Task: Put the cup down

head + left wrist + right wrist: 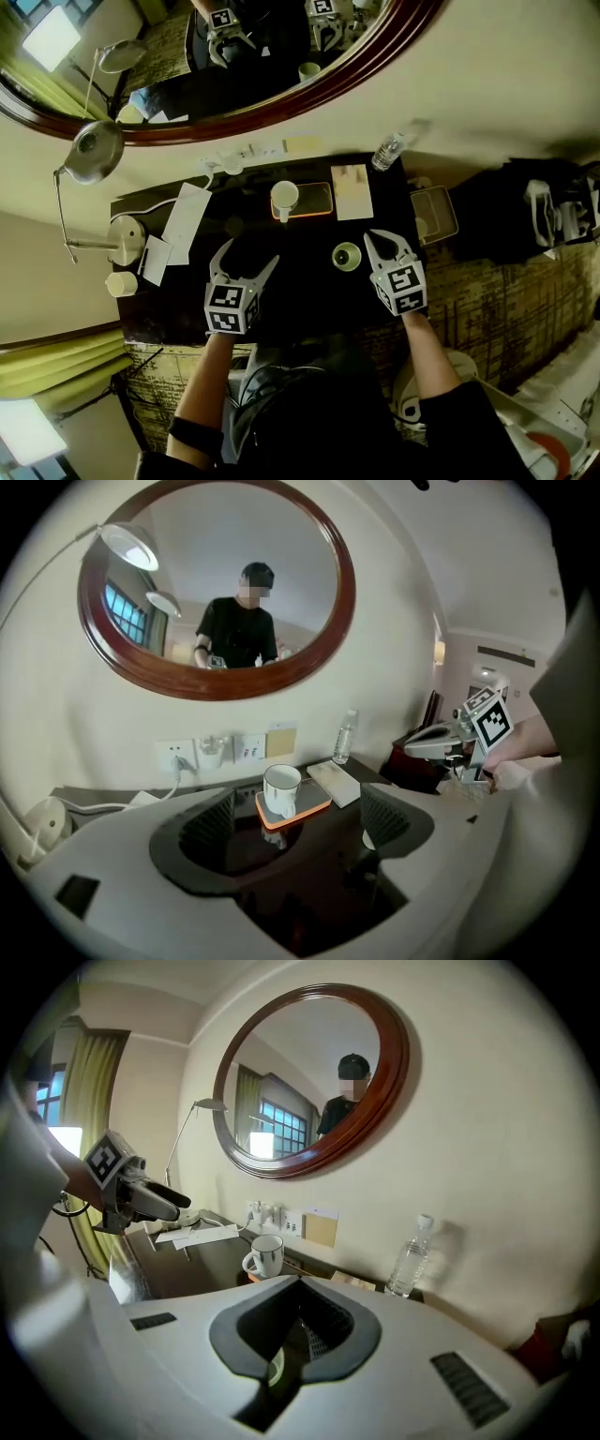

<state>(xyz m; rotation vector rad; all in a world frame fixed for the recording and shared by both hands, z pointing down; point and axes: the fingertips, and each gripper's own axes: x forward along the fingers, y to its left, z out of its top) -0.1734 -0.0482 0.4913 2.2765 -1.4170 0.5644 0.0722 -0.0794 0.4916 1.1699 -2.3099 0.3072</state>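
Observation:
A white cup (284, 197) (281, 787) (265, 1254) stands upright on a flat dark slab with an orange rim (314, 202) (305, 810) at the back of the dark desk (309, 300). My left gripper (248, 255) (302, 829) is open just short of the cup, with nothing between its pads (218, 822). My right gripper (387, 244) (298, 1333) is shut and empty, over the desk's right part. A small round greenish dish (346, 256) lies just left of its fingertips and shows through its jaws' gap.
A water bottle (388, 151) (408, 1260) and a pale pad (352, 191) stand at the back right. Papers (185, 220) and a desk lamp (92, 150) are at the left. Wall sockets (216, 752) and a round mirror (281, 98) are behind the desk.

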